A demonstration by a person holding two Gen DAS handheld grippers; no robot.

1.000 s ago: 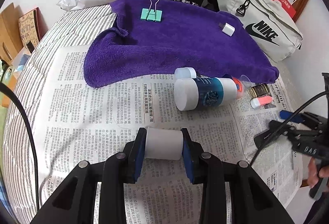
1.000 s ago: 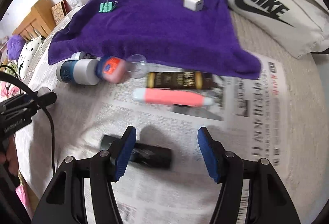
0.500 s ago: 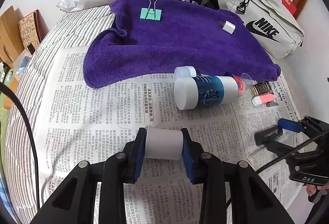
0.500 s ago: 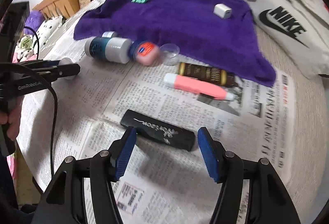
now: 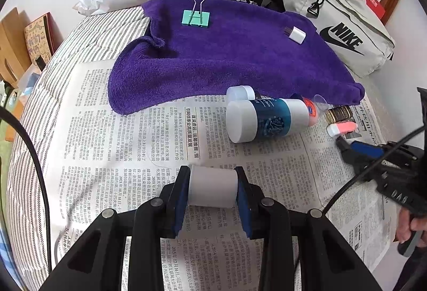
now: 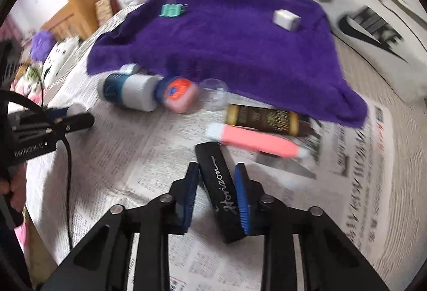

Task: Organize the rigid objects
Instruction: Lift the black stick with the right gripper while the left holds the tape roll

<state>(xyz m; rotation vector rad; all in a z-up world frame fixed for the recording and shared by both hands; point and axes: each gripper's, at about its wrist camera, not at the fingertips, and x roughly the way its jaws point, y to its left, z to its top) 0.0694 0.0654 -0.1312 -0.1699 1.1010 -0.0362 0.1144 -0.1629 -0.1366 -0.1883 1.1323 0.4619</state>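
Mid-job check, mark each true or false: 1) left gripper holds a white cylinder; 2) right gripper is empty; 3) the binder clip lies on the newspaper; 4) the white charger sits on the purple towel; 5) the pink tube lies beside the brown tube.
1) True: the left gripper clamps the white cylinder.
2) False: the right gripper has just closed around the black case.
3) False: the binder clip lies on the purple towel.
4) True: white charger.
5) True: pink tube, brown tube.

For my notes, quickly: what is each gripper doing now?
Left gripper: shut on the white cylinder.
Right gripper: jaws just closed onto the black case.
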